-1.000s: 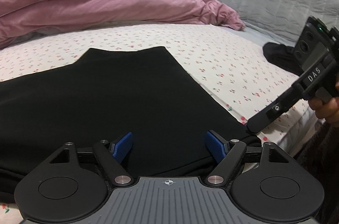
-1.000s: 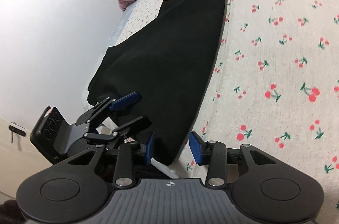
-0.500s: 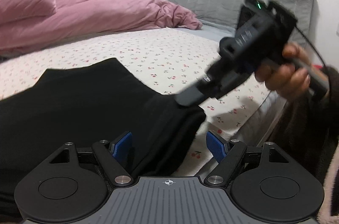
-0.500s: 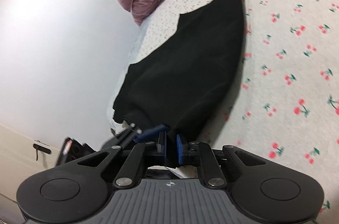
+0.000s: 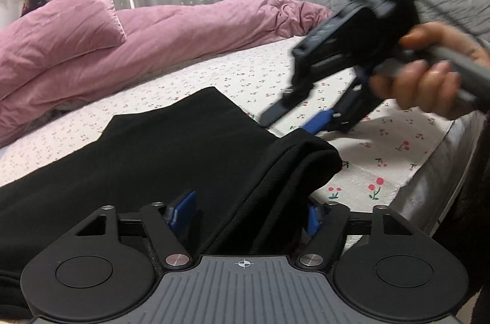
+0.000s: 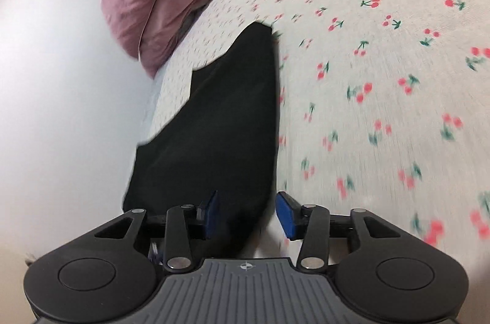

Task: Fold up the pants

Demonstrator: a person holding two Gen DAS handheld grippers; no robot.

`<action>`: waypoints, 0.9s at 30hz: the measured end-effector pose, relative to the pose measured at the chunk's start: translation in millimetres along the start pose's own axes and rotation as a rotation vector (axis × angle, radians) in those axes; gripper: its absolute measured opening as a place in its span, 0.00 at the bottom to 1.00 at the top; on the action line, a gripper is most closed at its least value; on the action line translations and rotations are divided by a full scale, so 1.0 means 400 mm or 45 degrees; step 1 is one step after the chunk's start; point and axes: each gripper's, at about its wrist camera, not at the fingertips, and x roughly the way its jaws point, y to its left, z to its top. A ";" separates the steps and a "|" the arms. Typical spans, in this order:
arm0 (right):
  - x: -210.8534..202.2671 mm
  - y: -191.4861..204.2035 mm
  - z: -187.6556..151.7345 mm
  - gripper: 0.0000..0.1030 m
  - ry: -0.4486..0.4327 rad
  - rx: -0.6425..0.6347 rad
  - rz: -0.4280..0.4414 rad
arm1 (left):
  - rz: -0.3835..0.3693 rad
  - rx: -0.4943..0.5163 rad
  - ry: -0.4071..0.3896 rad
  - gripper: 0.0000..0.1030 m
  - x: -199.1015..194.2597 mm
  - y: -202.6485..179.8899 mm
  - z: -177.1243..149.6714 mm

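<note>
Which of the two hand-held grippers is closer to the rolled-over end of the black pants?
Left. The left hand-held gripper straddles the black fabric pants' rolled end; the right hand-held gripper hovers just beyond it, above the cherry-print sheet.

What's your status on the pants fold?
Left gripper closing, pants edge between jaws, not pinched. Right gripper just opened, pants loose between jaws. Nothing in the way.
</note>
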 end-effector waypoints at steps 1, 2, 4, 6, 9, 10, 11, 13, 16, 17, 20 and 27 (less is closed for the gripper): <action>0.011 -0.005 0.016 0.38 -0.017 0.015 0.010 | -0.001 0.000 -0.003 0.62 0.000 -0.001 0.000; 0.024 -0.007 0.031 0.35 -0.030 0.020 0.015 | -0.002 0.000 -0.006 0.59 0.003 0.000 0.003; 0.048 -0.010 0.058 0.31 -0.052 0.028 0.025 | -0.011 -0.010 -0.009 0.50 -0.003 -0.002 0.004; 0.073 -0.005 0.077 0.28 -0.080 0.042 0.025 | -0.014 -0.022 -0.012 0.41 -0.001 -0.005 0.006; 0.106 0.000 0.105 0.26 -0.136 0.054 0.027 | -0.019 -0.039 -0.015 0.34 0.000 -0.006 0.007; 0.115 -0.002 0.112 0.24 -0.151 0.059 0.028 | -0.018 -0.047 -0.016 0.32 0.000 -0.005 0.008; 0.121 -0.002 0.118 0.22 -0.169 0.071 0.030 | -0.019 -0.061 -0.018 0.31 0.000 -0.002 0.009; 0.137 -0.004 0.127 0.19 -0.190 0.099 0.040 | -0.026 -0.097 -0.021 0.26 0.000 0.005 0.011; 0.160 -0.008 0.144 0.10 -0.213 0.118 0.047 | -0.038 -0.165 -0.025 0.15 -0.005 0.019 0.012; 0.164 -0.011 0.148 0.06 -0.219 0.120 0.049 | -0.043 -0.188 -0.028 0.14 -0.008 0.025 0.013; 0.162 -0.004 0.151 0.05 -0.252 0.106 0.031 | -0.046 -0.225 -0.036 0.10 -0.015 0.036 0.022; 0.102 0.025 0.170 0.04 -0.340 0.094 0.034 | -0.033 -0.211 -0.099 0.07 -0.030 -0.007 0.098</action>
